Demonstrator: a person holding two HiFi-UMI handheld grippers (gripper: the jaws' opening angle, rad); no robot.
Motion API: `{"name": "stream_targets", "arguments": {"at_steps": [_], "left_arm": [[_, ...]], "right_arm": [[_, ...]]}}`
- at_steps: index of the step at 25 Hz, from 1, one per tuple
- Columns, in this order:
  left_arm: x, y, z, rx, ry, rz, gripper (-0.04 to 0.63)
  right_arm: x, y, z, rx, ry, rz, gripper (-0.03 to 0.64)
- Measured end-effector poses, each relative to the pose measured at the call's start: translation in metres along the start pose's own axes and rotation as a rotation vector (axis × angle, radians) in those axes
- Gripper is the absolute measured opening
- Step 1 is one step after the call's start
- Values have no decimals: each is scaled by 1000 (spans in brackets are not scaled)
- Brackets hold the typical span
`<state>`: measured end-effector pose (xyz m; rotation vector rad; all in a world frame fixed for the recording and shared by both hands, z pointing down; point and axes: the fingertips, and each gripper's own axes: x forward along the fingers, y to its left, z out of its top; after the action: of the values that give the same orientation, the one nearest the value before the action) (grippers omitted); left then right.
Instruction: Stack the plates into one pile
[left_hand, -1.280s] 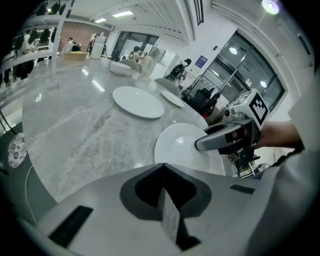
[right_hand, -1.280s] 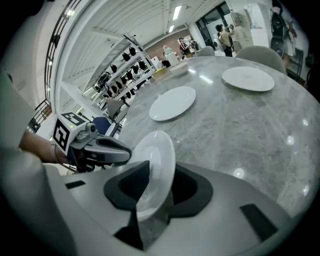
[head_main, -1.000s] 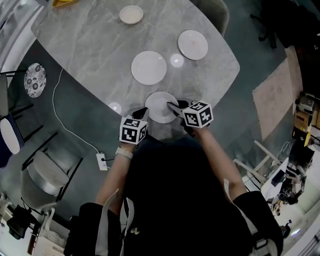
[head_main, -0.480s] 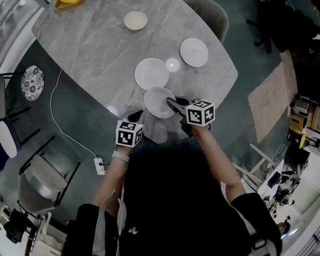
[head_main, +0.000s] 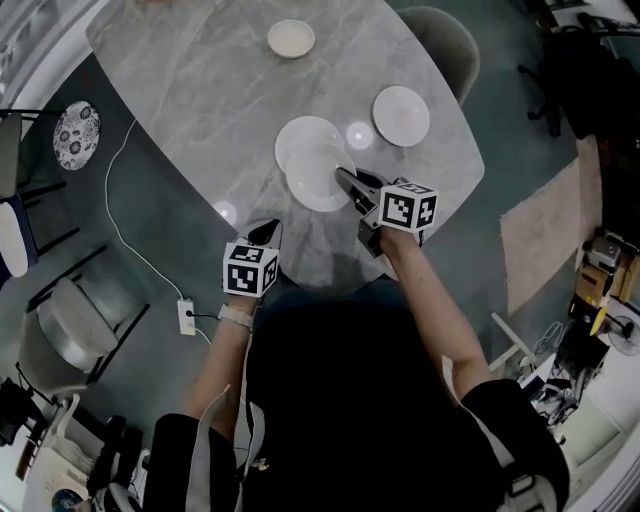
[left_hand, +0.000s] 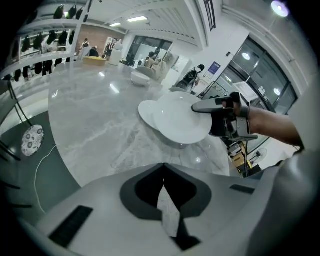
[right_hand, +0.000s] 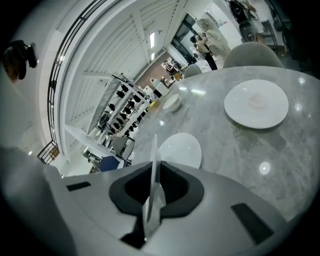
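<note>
Partly over the next plate (head_main: 298, 138), I am hovering the top plate (head_main: 318, 182), rim-clamped in right tongs (head_main: 346, 180); left tongs (head_main: 268, 232) pinched empty.

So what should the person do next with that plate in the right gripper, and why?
Probably ease it a little further over the lower plate and set it down. The right gripper pinches the held plate by its rim, and it only partly overlaps the one beneath.
</note>
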<state>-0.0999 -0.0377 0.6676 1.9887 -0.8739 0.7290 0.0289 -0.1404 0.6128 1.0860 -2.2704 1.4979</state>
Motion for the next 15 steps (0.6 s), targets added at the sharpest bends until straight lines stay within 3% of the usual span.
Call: {"name": "stream_targets", "arguments": {"at_steps": [11, 15], "left_arm": [[-5, -20, -10, -106, -50, 83, 8], [-4, -21, -15, -146, -57, 110, 9]], "right_arm": [[21, -26, 26, 55, -16, 12, 34], [34, -32, 32, -2, -2, -9, 34]]}}
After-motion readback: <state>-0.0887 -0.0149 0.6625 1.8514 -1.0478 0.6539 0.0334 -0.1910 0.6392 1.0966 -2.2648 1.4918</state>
